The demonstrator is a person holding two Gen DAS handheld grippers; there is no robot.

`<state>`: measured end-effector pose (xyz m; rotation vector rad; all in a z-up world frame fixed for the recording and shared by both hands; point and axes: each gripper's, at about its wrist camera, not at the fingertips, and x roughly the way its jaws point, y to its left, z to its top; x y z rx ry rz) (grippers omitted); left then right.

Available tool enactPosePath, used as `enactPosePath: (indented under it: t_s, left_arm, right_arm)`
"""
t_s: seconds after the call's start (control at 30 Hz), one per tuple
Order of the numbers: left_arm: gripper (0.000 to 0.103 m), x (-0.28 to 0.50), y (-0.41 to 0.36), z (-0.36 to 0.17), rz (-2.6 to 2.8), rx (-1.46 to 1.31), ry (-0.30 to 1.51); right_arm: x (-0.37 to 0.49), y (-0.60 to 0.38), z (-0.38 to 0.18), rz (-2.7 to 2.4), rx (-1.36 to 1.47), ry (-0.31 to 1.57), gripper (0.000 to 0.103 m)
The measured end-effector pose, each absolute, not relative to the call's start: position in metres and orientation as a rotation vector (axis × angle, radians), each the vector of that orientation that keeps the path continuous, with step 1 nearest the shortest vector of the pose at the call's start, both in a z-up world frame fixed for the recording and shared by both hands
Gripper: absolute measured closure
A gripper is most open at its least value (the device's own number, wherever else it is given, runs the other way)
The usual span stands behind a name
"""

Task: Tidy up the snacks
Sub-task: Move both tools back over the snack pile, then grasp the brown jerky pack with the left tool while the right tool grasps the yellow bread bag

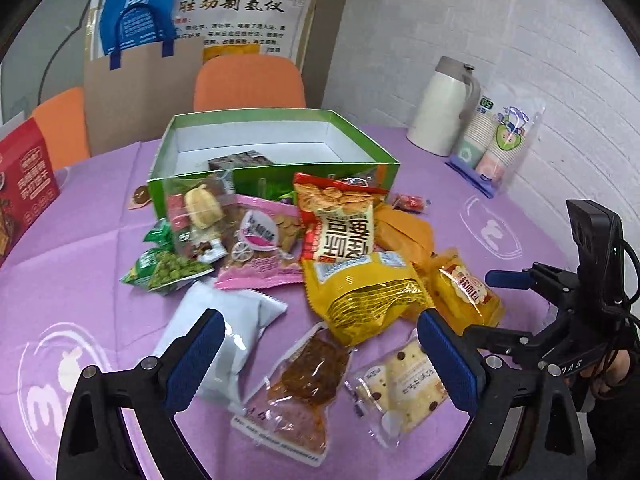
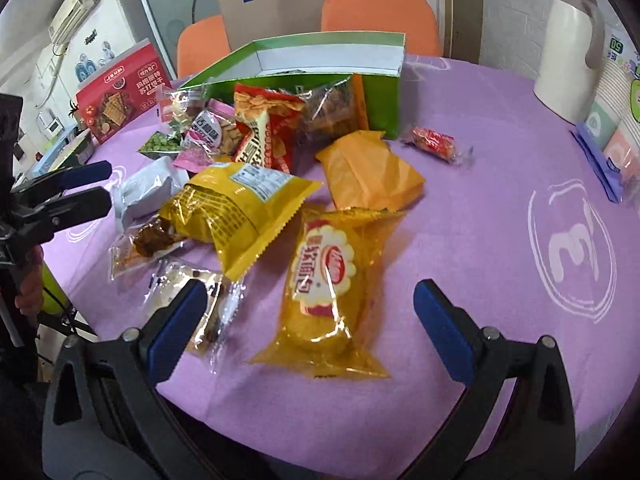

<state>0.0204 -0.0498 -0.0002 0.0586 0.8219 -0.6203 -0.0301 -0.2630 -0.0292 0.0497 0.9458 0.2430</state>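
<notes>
Most snacks lie piled in front of the open green cardboard box [image 1: 276,168], w/ the yellow crinkly soft-bread packet [image 2: 324,280] nearest me: light, squashy, slippery film, so I'd pinch its middle gently. My right gripper [image 2: 312,316] hangs spread wide over it, nothing held; left gripper [image 1: 316,344] likewise apart above the clear-wrapped brown snack [image 1: 308,376].

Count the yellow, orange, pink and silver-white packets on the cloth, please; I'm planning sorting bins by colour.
Yellow: 2, the big yellow packet and the yellow bread packet
Orange: 1, the orange packet
Pink: 1, the pink packet
Silver-white: 1, the silver-white packet
Total: 5
</notes>
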Motion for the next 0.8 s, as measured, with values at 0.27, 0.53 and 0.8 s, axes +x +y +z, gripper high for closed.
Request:
enactPosePath:
  t_s: [0.27,0.53,0.8]
  left_arm:
    - [0.009,0.008,-0.067,-0.009,-0.689,0.153,0.886]
    - [0.042,0.005,-0.038,-0.036,-0.628,0.168,1.002]
    - [0.050,0.013,-0.042,-0.043,-0.605,0.180,1.008]
  right_arm:
    - [-0.032,-0.276,-0.045,0.212,0.042,0.975,0.042]
    - [-0.034,-0.279,-0.043,0.236,0.061,0.968,0.043]
    - [-0.033,-0.272,-0.040,0.226,0.026,0.974,0.041]
